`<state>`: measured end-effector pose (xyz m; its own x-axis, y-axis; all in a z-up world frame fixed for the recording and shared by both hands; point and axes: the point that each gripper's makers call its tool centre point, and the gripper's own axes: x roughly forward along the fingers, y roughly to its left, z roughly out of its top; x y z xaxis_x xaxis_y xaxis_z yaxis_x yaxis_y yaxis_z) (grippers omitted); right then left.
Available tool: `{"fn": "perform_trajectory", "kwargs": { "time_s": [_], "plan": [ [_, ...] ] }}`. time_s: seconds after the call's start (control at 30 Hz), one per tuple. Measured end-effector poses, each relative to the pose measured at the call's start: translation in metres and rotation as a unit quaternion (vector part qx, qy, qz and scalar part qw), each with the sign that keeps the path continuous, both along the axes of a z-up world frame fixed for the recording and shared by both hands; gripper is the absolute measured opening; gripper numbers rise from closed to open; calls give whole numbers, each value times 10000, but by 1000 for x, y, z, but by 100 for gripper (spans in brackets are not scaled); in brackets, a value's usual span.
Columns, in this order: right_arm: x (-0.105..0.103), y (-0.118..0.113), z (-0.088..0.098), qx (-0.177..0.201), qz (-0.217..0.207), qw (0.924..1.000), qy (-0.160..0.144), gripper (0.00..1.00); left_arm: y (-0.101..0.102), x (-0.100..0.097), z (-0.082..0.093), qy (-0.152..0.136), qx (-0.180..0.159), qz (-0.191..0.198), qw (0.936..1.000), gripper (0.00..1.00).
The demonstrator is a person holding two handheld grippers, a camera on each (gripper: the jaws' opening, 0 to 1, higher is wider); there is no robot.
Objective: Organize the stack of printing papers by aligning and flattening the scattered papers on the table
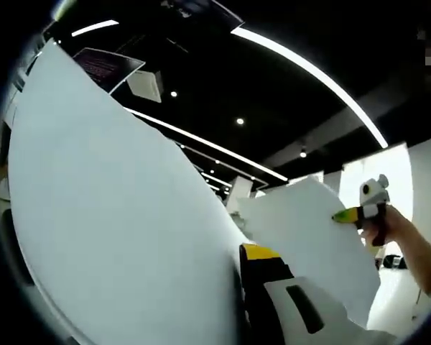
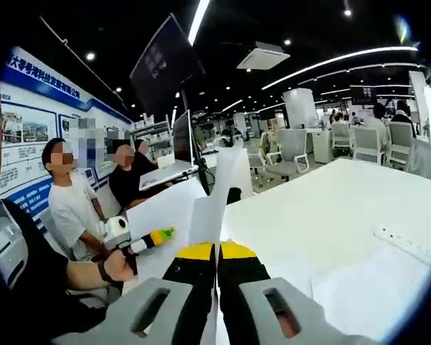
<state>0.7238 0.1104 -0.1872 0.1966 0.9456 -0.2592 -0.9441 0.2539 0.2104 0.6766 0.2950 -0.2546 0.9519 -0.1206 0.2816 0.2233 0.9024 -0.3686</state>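
Above the white table, both grippers hold the paper stack upright: right gripper clamped on its edge, left gripper pinching the other end. Uneven grip could let sheets slip or buckle.

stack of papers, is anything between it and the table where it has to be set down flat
Nothing visible blocks it. The stack of papers is held up on edge, clamped in the right gripper and the left gripper. The white table beyond looks bare, apart from a loose sheet and a power strip.
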Motion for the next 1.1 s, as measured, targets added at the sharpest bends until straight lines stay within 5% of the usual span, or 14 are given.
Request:
{"fn": "perform_trajectory", "kwargs": {
  "time_s": [0.6,1.1],
  "plan": [
    [31,26,-7,-16,-96,9999,49,0,-1,0,2,-69,-94,-111,9999,15],
    [45,39,-6,23,-213,9996,-201,0,-3,0,1,-64,-98,-134,9998,16]
  ]
}}
